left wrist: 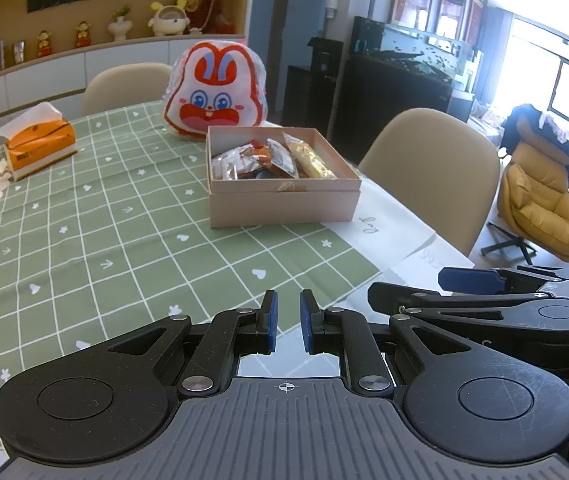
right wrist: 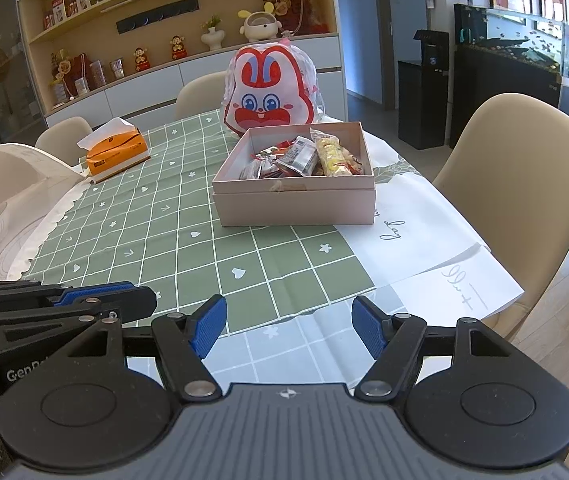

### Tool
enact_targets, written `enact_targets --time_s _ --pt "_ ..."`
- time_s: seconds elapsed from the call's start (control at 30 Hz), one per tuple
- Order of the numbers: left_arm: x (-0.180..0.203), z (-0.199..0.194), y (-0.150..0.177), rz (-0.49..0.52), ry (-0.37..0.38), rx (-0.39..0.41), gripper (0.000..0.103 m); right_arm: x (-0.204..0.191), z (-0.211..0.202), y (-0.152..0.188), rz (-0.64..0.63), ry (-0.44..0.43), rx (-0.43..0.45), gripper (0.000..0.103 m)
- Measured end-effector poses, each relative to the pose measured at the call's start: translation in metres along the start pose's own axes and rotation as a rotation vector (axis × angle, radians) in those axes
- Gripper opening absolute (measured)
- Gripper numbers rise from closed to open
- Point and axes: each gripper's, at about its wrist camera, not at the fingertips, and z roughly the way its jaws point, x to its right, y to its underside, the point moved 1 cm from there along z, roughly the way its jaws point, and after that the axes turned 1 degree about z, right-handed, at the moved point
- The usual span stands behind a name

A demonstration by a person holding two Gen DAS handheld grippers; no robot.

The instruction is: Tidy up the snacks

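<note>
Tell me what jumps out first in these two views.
The red-and-white rabbit-face snack bag dominates, standing at the table's far end directly behind the open beige cardboard box filled with wrapped snacks. Left of both, an orange tissue box sits on the green checked tablecloth.

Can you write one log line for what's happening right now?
left claw: shut, empty | right claw: open, empty | snacks: in pink box | rabbit bag: behind box

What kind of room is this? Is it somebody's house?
Most likely a home dining room. A table with a green checked cloth has chairs around it, a wall cabinet displays figurines, and a fish tank stands nearby.
</note>
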Motion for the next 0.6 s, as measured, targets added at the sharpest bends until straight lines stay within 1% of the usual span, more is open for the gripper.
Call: enact_targets --time_s 0.47,0.6 --pt "-0.0025 -0.001 0.0013 -0.01 -0.007 -0.007 0.016 -0.0034 -0.0028 0.0004 -0.004 0.005 0.01 0.07" --pt "-0.0044 0.0013 -0.0001 -0.022 -0.013 -0.022 0.016 -0.0043 -0.003 -0.0009 -0.006 0.002 0.011 0.07"
